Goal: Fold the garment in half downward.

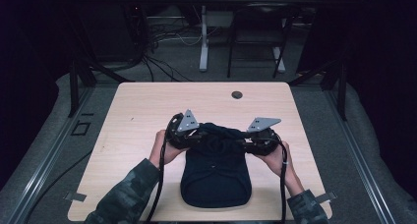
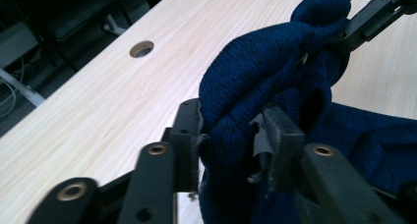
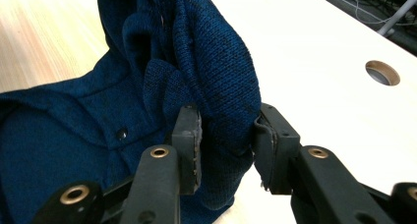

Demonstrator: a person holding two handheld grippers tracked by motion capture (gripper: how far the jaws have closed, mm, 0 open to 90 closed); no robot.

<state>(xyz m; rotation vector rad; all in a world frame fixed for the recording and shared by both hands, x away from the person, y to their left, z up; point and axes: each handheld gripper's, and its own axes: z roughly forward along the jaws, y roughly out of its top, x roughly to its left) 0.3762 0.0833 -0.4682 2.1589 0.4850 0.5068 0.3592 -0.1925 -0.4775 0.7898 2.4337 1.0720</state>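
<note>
Garment: a dark blue knitted garment (image 1: 216, 170) lies folded on the near middle of the table (image 1: 137, 111), its far edge lifted off the wood between the two grippers.
Look: coarse rib knit, thick and soft; a small dark button (image 3: 121, 133) shows on a placket in the right gripper view.
Left gripper (image 1: 189, 135): jaws pressed onto a bunched fold of the knit at the far left corner; in the left gripper view (image 2: 228, 145) the cloth fills the gap between them.
Right gripper (image 1: 258, 138): jaws pinching a thick fold at the far right corner, seen close in the right gripper view (image 3: 226, 148).
Risk, slipping: the folds are bulky and rounded, so one may creep out of a jaw if pulled hard.
Risk, uneven fold: if one hand leads the other, the edge would probably land skewed.
Risk, snagging: loose knit loops could catch on the worn jaw pads.
Surroundings: a round cable hole (image 1: 237, 94) sits near the table's far edge, well apart from the garment.
</note>
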